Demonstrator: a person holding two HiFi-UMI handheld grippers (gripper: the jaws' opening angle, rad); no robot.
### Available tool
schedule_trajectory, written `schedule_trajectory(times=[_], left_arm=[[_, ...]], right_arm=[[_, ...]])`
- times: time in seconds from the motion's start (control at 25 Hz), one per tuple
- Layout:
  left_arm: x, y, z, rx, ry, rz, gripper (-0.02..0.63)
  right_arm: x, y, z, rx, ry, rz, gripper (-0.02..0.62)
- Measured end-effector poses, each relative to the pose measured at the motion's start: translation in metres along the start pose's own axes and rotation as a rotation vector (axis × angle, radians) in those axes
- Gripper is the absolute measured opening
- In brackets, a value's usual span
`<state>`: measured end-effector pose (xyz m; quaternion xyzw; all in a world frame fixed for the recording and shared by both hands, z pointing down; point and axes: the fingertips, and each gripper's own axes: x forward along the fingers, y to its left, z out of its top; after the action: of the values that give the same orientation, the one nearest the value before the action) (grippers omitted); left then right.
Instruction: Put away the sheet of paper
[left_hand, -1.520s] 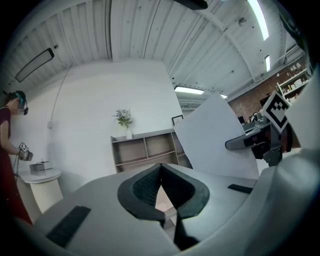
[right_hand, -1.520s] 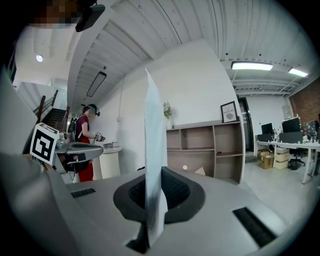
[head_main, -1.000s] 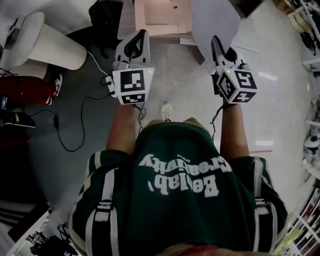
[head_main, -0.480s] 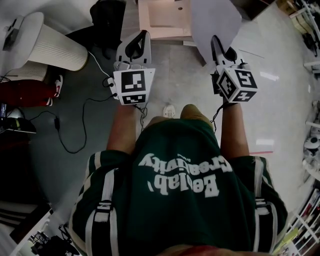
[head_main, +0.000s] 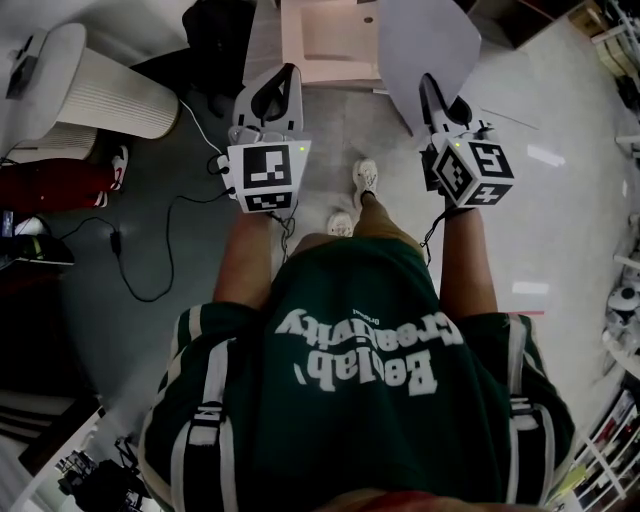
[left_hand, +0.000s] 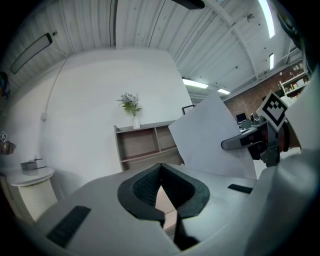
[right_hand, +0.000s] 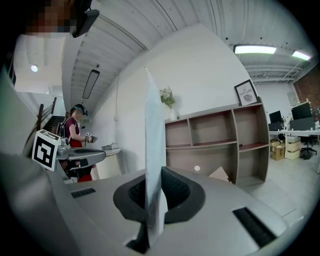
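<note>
A white sheet of paper (head_main: 428, 42) stands up from my right gripper (head_main: 430, 85), which is shut on its lower edge. In the right gripper view the sheet of paper (right_hand: 152, 150) shows edge-on, pinched between the dark pads. My left gripper (head_main: 285, 78) is held level beside it, shut, with nothing between its jaws. In the left gripper view its pads (left_hand: 161, 187) meet at the tips, and the sheet of paper (left_hand: 212, 137) shows to the right with the right gripper (left_hand: 237, 143) under it. The person is walking; one white shoe (head_main: 365, 178) is stepped forward.
A wooden shelf unit (head_main: 330, 40) stands straight ahead; its open compartments (right_hand: 235, 150) show in the right gripper view. A round white ribbed table (head_main: 95, 85) is at the left, with a black cable (head_main: 165, 230) across the grey floor. Another person (right_hand: 74, 131) stands far left.
The person has walked forward: the shelf unit has come nearer and a foot has swung ahead. Both grippers keep their pose, the right one still holding the paper.
</note>
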<state>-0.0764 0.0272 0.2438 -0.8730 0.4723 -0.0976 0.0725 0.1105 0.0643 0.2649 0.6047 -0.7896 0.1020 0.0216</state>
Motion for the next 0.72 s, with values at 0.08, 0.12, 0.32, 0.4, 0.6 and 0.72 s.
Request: schedule_trajectory(times=[0.08, 0.12, 0.32, 0.4, 0.6, 0.72], left_arm=[[0.014, 0.002, -0.004, 0.004, 0.011, 0.008, 0.018], [0.021, 0.003, -0.007, 0.008, 0.018, 0.012, 0.018], [0.072, 0.013, -0.012, 0.014, 0.042, 0.033, 0.018], [0.094, 0.019, -0.016, 0.01, 0.056, 0.052, 0.018], [0.151, 0.031, -0.027, 0.006, 0.085, 0.096, 0.018], [0.179, 0.038, -0.031, 0.007, 0.095, 0.122, 0.018]], right_arm=[[0.014, -0.01, -0.001, 0.006, 0.004, 0.014, 0.034], [0.024, -0.014, -0.003, 0.009, 0.008, 0.025, 0.034], [0.079, -0.039, 0.0, 0.019, 0.029, 0.087, 0.034], [0.102, -0.051, 0.001, 0.021, 0.037, 0.114, 0.034], [0.16, -0.083, -0.002, 0.023, 0.064, 0.176, 0.034], [0.19, -0.092, -0.002, 0.018, 0.073, 0.224, 0.034]])
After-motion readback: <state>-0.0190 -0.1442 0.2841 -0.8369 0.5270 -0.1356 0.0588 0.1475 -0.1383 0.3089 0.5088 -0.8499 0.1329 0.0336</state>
